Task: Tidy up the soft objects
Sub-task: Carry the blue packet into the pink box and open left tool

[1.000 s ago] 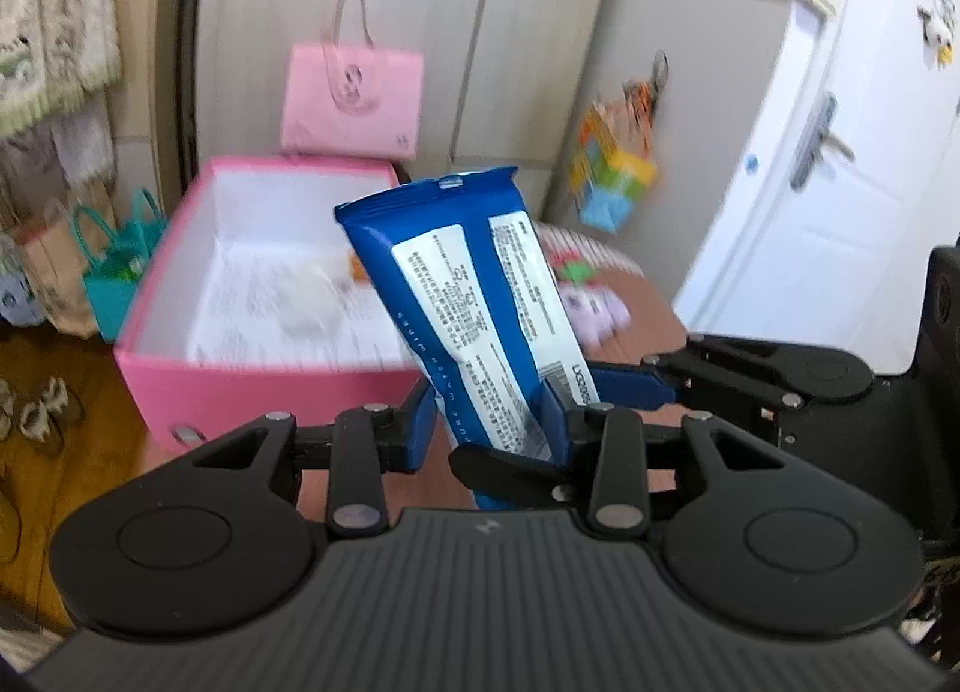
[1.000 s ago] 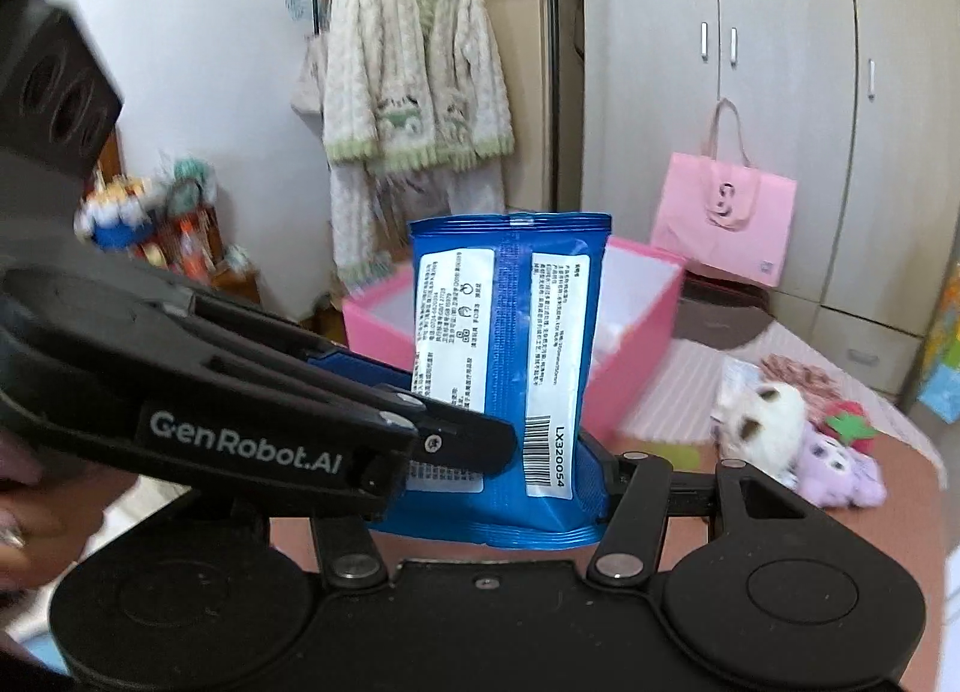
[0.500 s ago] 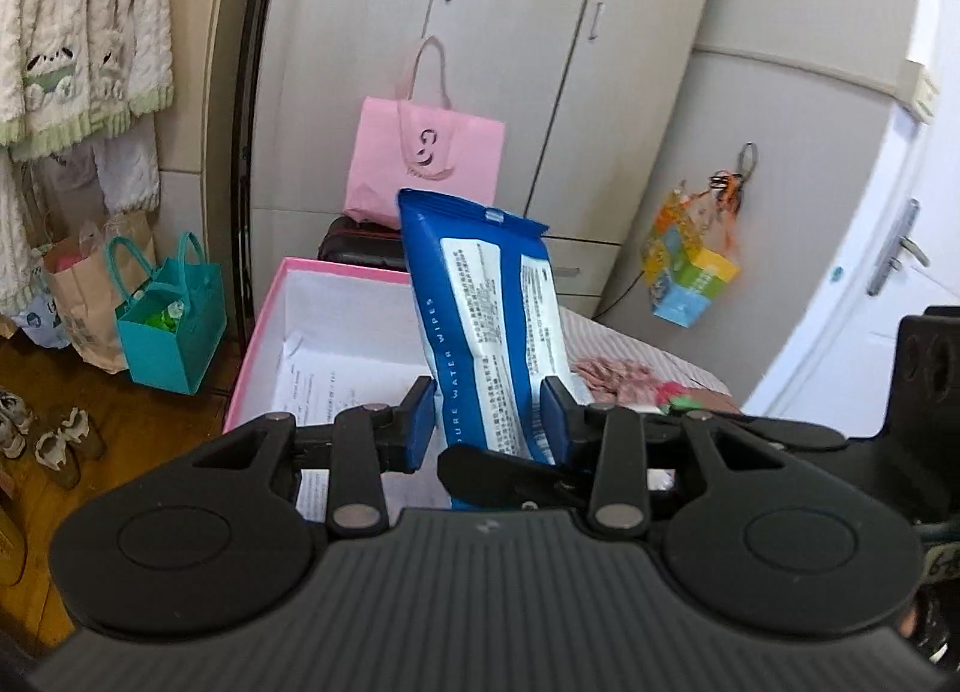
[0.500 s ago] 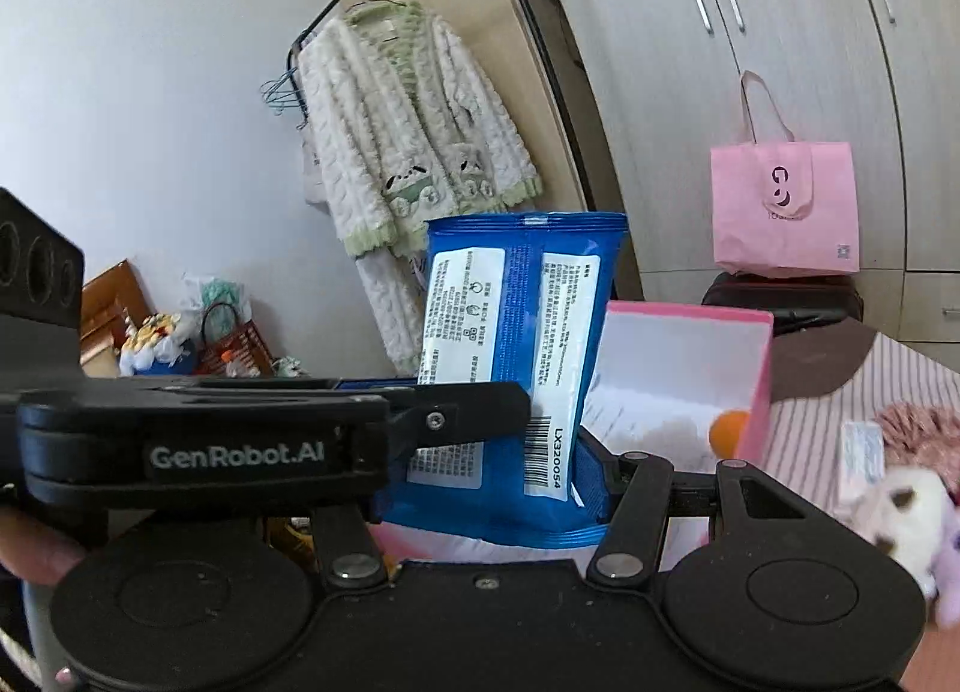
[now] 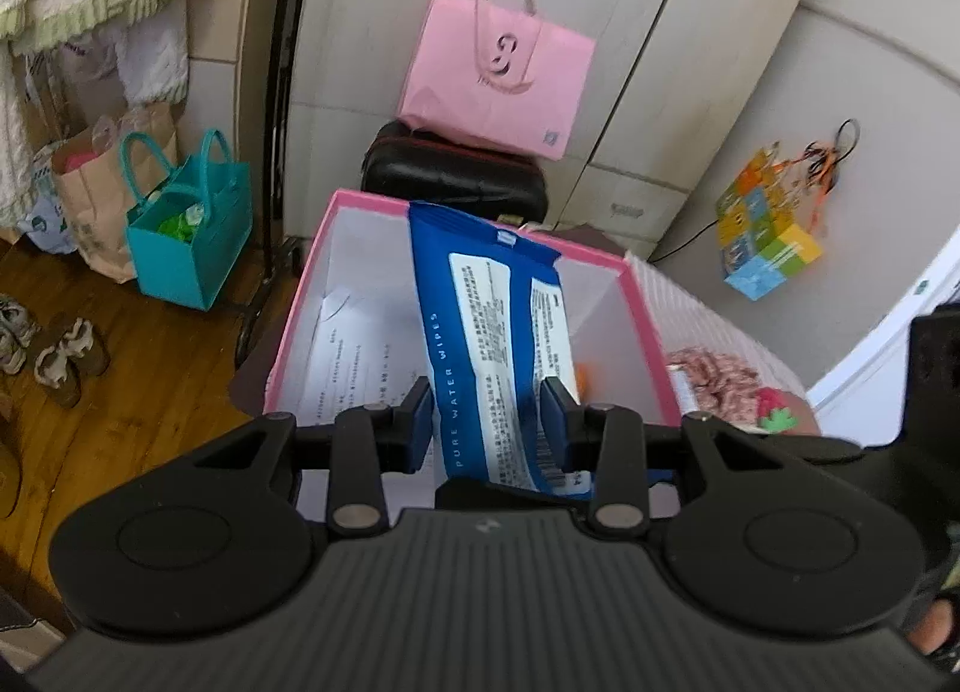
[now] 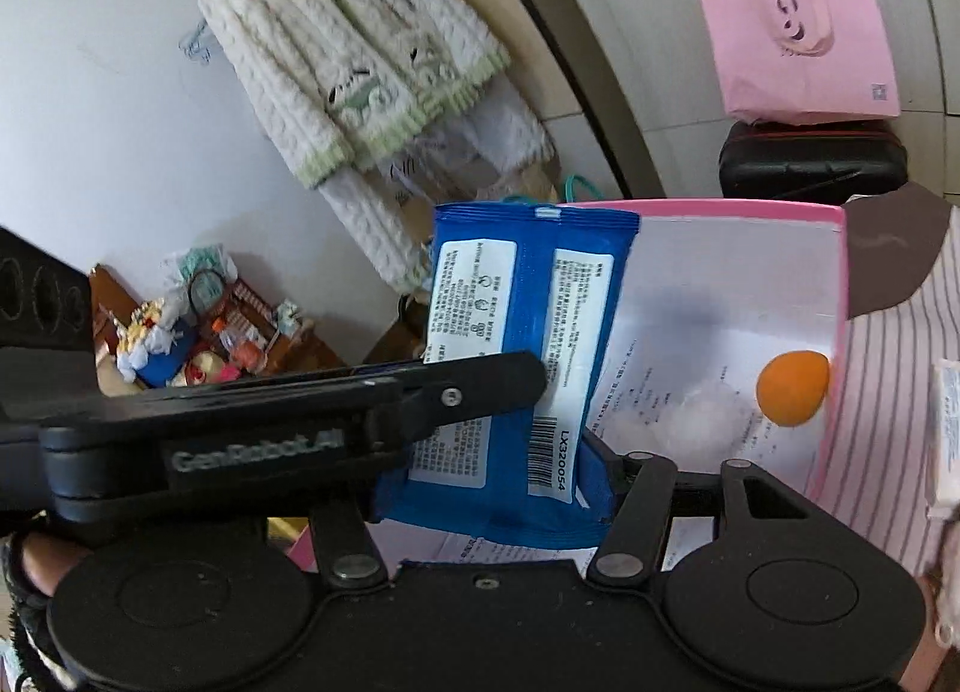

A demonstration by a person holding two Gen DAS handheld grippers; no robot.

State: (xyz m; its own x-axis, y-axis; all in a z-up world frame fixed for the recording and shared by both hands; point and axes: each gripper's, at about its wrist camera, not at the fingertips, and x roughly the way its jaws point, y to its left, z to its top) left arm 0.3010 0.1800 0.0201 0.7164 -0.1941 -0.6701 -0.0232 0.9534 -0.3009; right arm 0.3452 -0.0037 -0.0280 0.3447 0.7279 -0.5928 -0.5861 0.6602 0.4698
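Observation:
A blue pack of wet wipes stands upright between both grippers, above the open pink box with white inner walls. My left gripper is shut on the pack's lower part, gripping it from both sides. One of its fingers crosses the front of the pack in the right wrist view. My right gripper holds the pack's bottom edge and its jaws are opening; its left pad is hidden. In the box lie an orange ball, a white fluffy lump and printed paper.
A pink paper bag sits on a black case behind the box. A teal bag and shoes are on the wooden floor at left. Plush items lie on the striped cloth to the right. A knitted cardigan hangs on the wall.
Both grippers have carried the wipes pack toward the pink box. The box has come closer and now lies right under the pack. Both views have rolled.

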